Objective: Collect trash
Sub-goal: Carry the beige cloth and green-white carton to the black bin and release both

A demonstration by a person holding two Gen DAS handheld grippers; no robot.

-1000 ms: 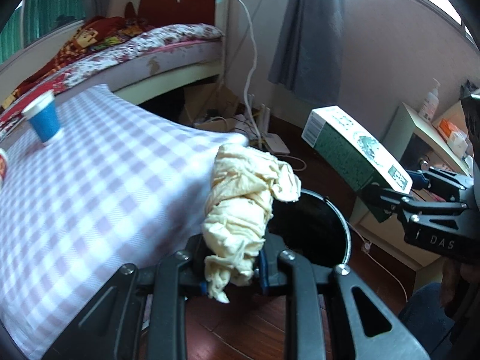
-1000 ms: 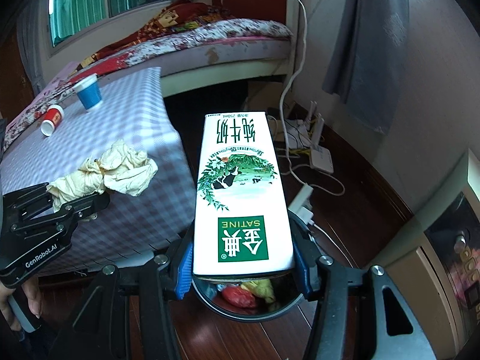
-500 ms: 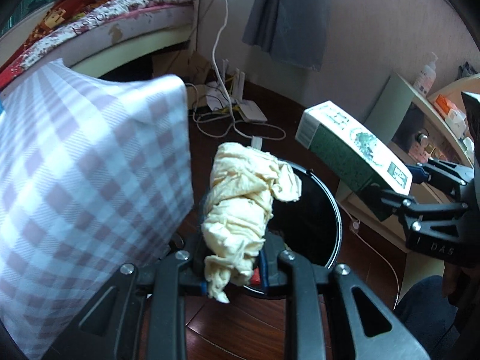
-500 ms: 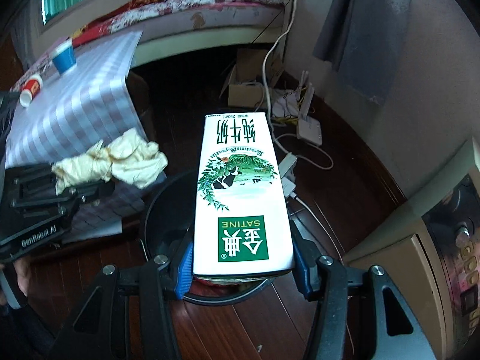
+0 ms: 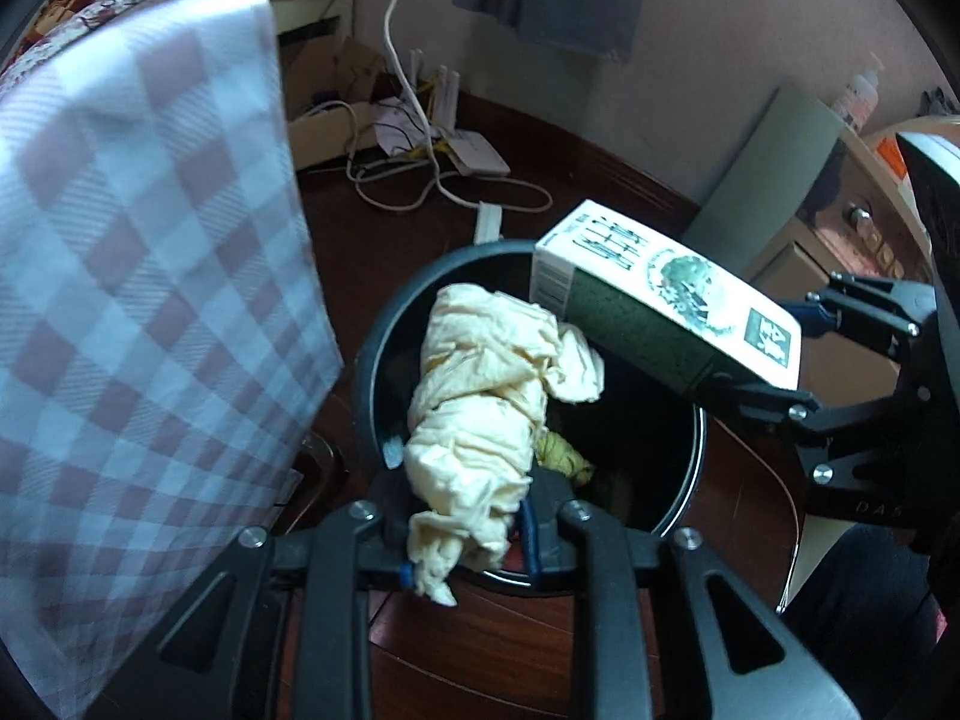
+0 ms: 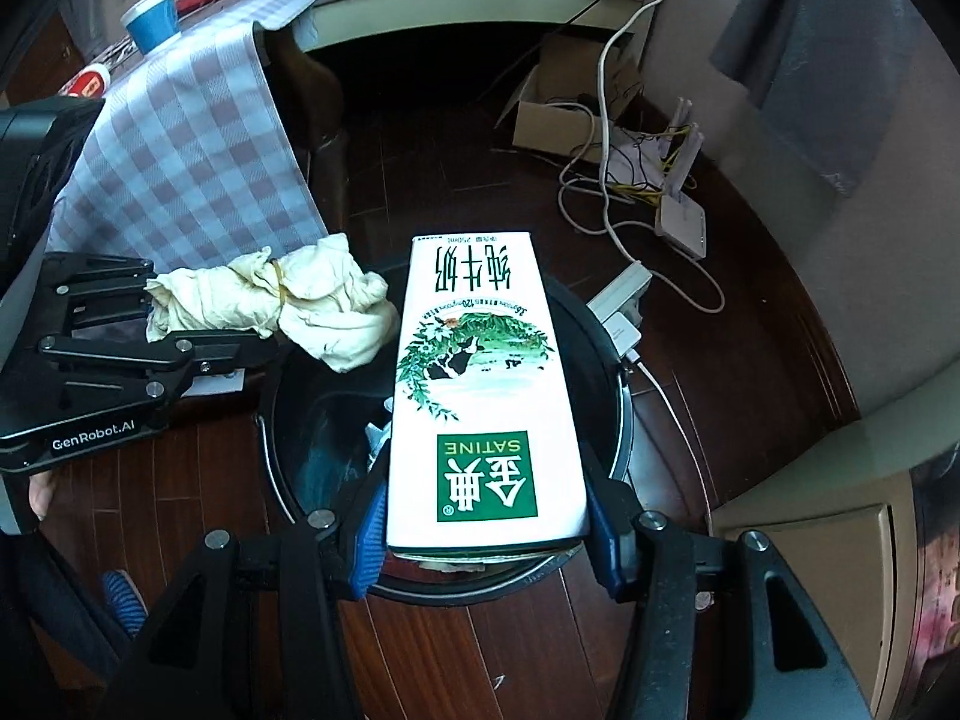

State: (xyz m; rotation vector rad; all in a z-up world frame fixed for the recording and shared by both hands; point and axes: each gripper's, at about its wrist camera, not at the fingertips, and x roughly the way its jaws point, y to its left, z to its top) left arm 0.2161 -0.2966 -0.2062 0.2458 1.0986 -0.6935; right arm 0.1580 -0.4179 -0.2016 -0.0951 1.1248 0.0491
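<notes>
Right wrist: one milk carton (image 6: 480, 396), one crumpled tissue wad (image 6: 288, 300), one bin (image 6: 606, 420).

Both wrist views look down, close, from opposite sides, onto the same black bin (image 5: 384, 336) (image 6: 618, 420)

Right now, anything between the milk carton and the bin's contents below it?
Nothing solid. In the right wrist view the milk carton hangs in the right gripper over the open trash bin; only air separates it from the trash inside.
</notes>
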